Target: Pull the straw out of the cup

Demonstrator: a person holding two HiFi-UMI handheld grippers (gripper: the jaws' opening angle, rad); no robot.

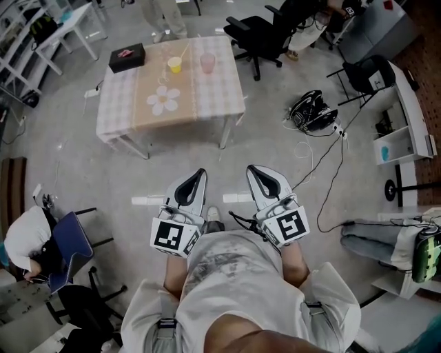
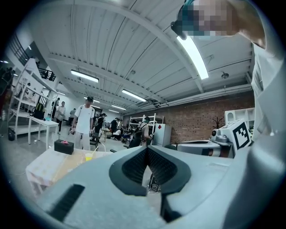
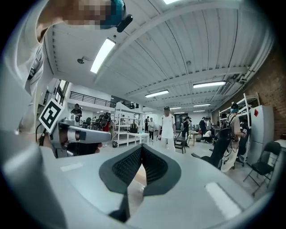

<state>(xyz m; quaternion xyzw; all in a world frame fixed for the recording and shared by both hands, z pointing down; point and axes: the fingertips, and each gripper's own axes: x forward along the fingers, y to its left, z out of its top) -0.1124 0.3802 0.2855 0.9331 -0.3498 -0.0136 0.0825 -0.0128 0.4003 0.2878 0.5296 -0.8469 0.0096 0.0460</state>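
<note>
While both are held close in front of the person, the left gripper (image 1: 200,174) has its jaws together, nothing between; right gripper (image 1: 252,169) likewise; straw (image 1: 182,54) leans in the yellow cup (image 1: 175,66) on the tabletop (image 1: 207,96), well apart from both; pink cup (image 1: 207,63) near it.

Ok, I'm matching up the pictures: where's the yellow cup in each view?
Head view: cup upper middle, on the table's far side.
Left gripper view: cup lower left, right of the black box.
Right gripper view: not in it.
Shared landmark: the standing person in white beyond the table; the head view shows only legs.
</note>
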